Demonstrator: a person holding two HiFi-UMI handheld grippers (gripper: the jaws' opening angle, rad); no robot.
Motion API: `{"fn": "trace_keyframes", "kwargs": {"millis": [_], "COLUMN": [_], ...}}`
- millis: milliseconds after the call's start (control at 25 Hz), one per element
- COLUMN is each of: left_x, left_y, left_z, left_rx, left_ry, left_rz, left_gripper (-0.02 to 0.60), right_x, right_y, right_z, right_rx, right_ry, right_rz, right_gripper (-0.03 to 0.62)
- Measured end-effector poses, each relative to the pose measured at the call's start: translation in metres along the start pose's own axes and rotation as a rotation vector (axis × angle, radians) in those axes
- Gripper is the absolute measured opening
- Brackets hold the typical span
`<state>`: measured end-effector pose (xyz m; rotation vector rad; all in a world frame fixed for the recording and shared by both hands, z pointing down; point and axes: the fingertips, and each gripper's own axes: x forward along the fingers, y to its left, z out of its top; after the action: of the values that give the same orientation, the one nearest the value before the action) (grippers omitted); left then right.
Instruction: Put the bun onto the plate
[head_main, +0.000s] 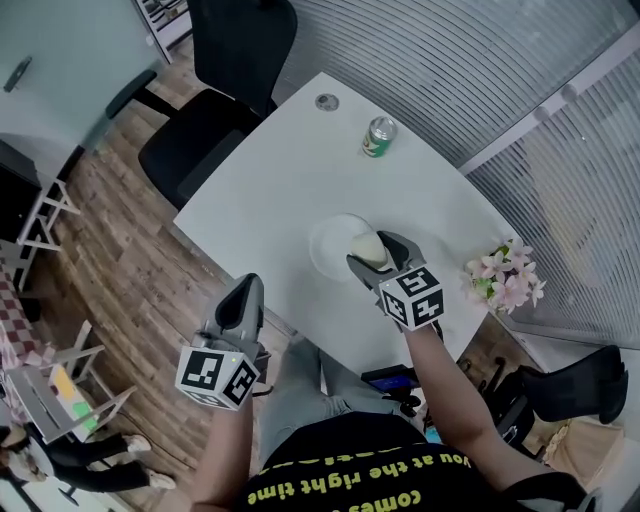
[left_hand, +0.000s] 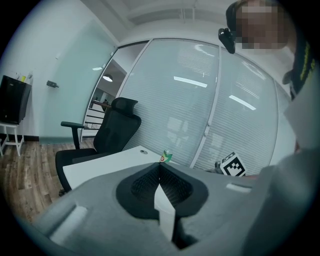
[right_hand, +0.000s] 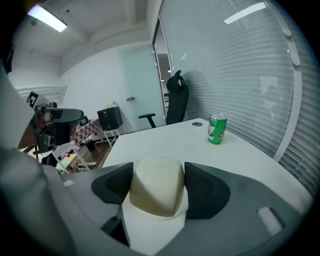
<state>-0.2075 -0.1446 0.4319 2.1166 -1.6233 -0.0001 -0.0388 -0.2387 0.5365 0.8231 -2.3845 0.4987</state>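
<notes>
"So, nearest first — how does the left gripper (head_main: 247, 285) stand?"

"Low on the near side, off the edge of the white table (head_main: 270, 190) and above the wooden floor (head_main: 130, 250). Its own view shows the jaws together, with nothing between them."

"And the right gripper (head_main: 373, 250)?"

"Further in, over the table. Its jaws are clamped on a pale rounded bun (right_hand: 157, 187) — one dark ribbed pad presses on each side."

"Where is the bun relative to the plate?"

"From the head view it sits at the right edge of the round white plate (head_main: 325, 245), overlapping the rim. Whether it touches the plate, I cannot tell."

"Anything beyond?"

"A green drink can (head_main: 379, 137) stands upright further along the table, well apart from the plate. Past the far corner is a black office chair (head_main: 215, 110)."
</notes>
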Motion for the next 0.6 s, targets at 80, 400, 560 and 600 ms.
{"fn": "trace_keyframes", "kwargs": {"millis": [80, 400, 560, 600], "left_x": [-0.004, -0.014, -0.019, -0.020], "left_y": [0.004, 0.016, 0.020, 0.022], "left_z": [-0.002, -0.012, -0.013, -0.014], "left_rx": [-0.008, -0.023, -0.028, -0.030], "left_ry": [0.003, 0.016, 0.021, 0.023], "left_rz": [0.012, 0.054, 0.068, 0.071], "left_gripper": [0.002, 0.002, 0.002, 0.002], "right_x": [0.006, 0.029, 0.040, 0.042], "right_y": [0.004, 0.009, 0.008, 0.007], "right_z": [0.001, -0.002, -0.004, -0.005], "right_rx": [-0.004, -0.010, -0.009, -0.008], "right_ry": [0.002, 0.019, 0.028, 0.032], "right_rz": [0.011, 0.040, 0.044, 0.044], "right_gripper": [0.327, 0.327, 0.327, 0.327]}}
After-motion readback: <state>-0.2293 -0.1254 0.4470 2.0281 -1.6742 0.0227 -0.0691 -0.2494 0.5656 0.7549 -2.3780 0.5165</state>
